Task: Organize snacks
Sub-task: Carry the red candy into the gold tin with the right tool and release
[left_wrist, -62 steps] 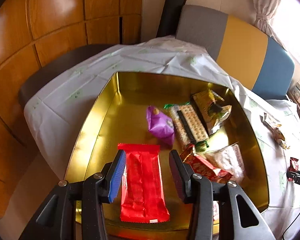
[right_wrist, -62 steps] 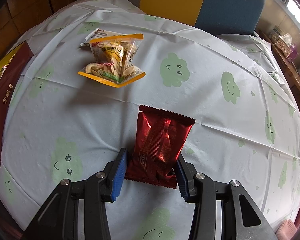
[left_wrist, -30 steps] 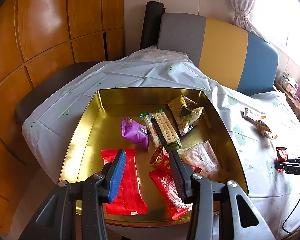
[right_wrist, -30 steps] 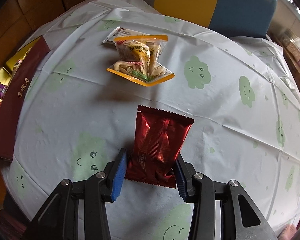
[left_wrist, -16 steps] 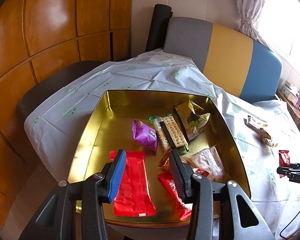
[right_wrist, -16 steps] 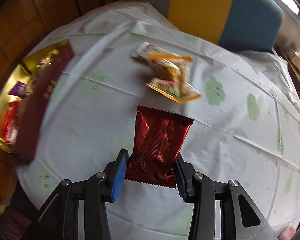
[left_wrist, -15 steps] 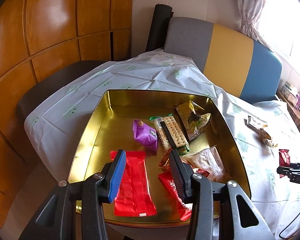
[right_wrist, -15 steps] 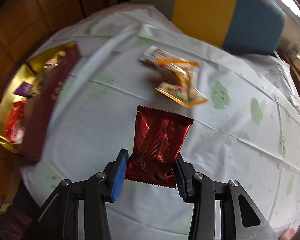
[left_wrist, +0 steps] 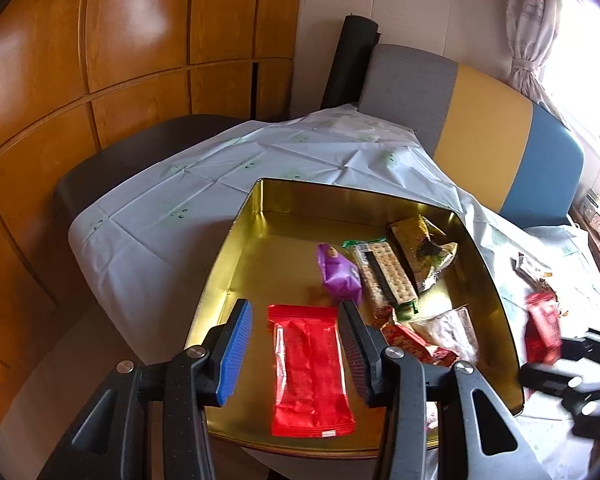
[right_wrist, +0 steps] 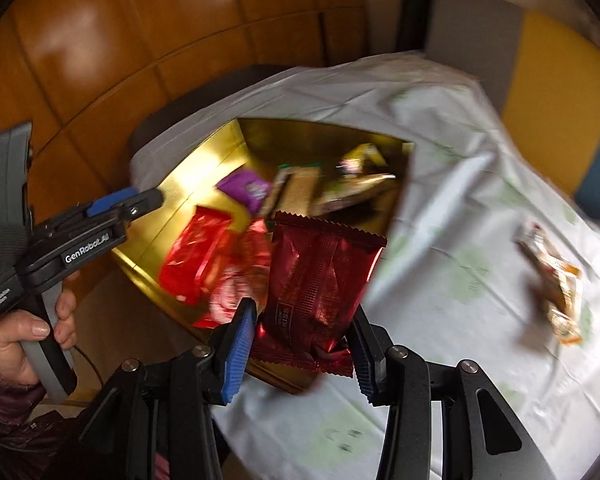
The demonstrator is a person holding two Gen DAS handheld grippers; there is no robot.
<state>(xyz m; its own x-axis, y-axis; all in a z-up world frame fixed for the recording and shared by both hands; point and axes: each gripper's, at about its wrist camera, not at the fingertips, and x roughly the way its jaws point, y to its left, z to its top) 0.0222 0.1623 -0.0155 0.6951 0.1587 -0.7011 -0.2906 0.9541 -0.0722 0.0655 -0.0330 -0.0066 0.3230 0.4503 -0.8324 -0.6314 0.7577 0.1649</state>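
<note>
The right gripper (right_wrist: 302, 334) has swung over the gold tin (right_wrist: 204, 184), fingers clamping a "KISS" packet (right_wrist: 320, 276); left gripper (left_wrist: 296, 344) wide

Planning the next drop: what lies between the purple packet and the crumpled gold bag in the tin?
The cracker pack lies between purple packet and gold bag, in the left wrist view.

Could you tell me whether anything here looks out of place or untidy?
Yes: one clear snack pack with orange edges lies alone on the tablecloth, well outside the gold tin that holds the other snacks. Inside the tin, the packets lie loosely piled toward its right side rather than arranged.
</note>
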